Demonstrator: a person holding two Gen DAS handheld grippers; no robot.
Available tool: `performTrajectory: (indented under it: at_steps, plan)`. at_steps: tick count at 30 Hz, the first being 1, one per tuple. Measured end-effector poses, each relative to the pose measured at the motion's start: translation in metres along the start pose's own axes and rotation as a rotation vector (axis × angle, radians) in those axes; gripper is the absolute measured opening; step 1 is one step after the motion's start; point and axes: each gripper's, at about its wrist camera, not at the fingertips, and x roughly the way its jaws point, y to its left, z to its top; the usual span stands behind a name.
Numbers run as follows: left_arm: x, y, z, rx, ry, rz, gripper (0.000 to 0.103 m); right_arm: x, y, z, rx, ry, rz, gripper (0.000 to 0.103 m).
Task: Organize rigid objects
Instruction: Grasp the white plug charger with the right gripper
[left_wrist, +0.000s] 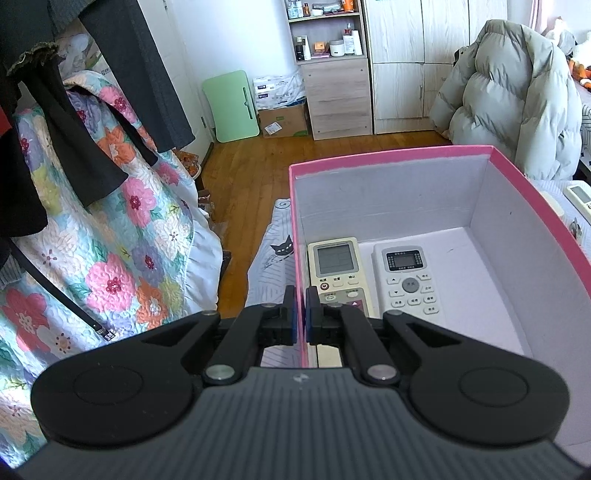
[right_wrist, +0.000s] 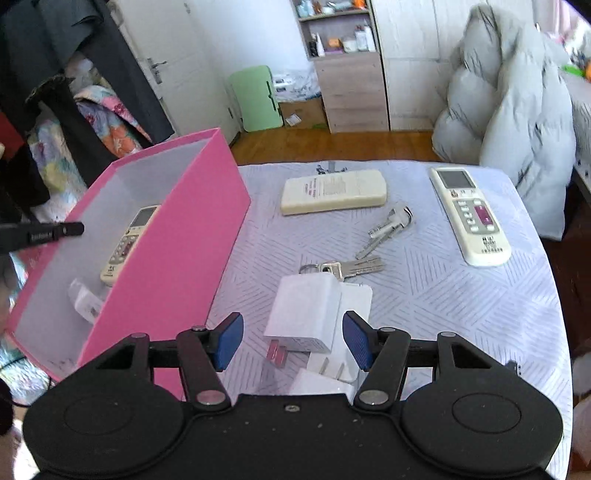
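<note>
A pink box (left_wrist: 391, 155) with a white inside holds a cream remote (left_wrist: 338, 269) and a white remote (left_wrist: 406, 278). My left gripper (left_wrist: 300, 314) is shut on the box's left wall. In the right wrist view the pink box (right_wrist: 177, 266) stands at the table's left. My right gripper (right_wrist: 293, 341) is open, its pads either side of a white charger (right_wrist: 306, 317). A second white plug (right_wrist: 332, 373) lies under it. Beyond lie keys (right_wrist: 351, 267), more keys (right_wrist: 388, 225), a face-down cream remote (right_wrist: 332, 192) and a white remote (right_wrist: 469, 214).
The table wears a grey patterned cloth (right_wrist: 461, 314). A grey puffer jacket (right_wrist: 509, 110) hangs at the far right. A floral quilt (left_wrist: 110, 240) and dark clothes lie left. A wooden cabinet (right_wrist: 351, 88) and a green board (right_wrist: 255, 98) stand behind.
</note>
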Motion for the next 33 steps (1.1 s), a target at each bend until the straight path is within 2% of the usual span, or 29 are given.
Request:
performTrajectory:
  at_steps: [5,7,12,13,14,16,17,20,28,31,33]
  plan:
    - [0.0,-0.001,0.0,0.004,0.0,0.004,0.003,0.024,0.021,0.008,-0.141,0.032,-0.098,0.066]
    - [0.0,-0.002,0.0,0.004,0.0,0.003,0.003,0.034,0.026,0.009,-0.161,0.053,-0.135,0.073]
    - [0.0,-0.002,0.0,0.004,0.0,0.003,0.003,0.061,0.039,-0.002,-0.308,0.085,-0.299,0.075]
    - [0.0,-0.002,0.0,0.003,0.0,0.002,0.003,0.06,0.039,-0.004,-0.315,0.064,-0.299,0.074]
    - [0.0,-0.003,0.0,0.002,0.0,0.003,0.003,0.059,0.038,-0.005,-0.306,0.052,-0.287,0.068]
    - [0.0,-0.003,0.0,0.008,0.001,0.005,0.003,0.055,0.03,-0.003,-0.243,0.039,-0.24,0.058]
    - [0.0,-0.002,0.0,0.007,0.001,0.005,0.003,0.052,0.027,-0.001,-0.214,0.032,-0.234,0.057]
    - [-0.001,-0.003,0.0,0.01,0.0,0.005,0.003,0.04,0.028,-0.002,-0.209,-0.008,-0.249,0.055]
    - [-0.001,-0.003,0.0,0.003,0.001,0.003,0.003,0.011,0.036,0.006,-0.191,-0.082,-0.203,0.054]
    - [-0.001,-0.003,0.0,0.0,0.0,-0.001,0.003,-0.001,0.04,0.013,-0.17,-0.122,-0.16,0.054]
    - [-0.001,-0.002,0.0,0.001,0.001,-0.001,0.003,-0.016,0.047,0.021,-0.171,-0.172,-0.099,0.054]
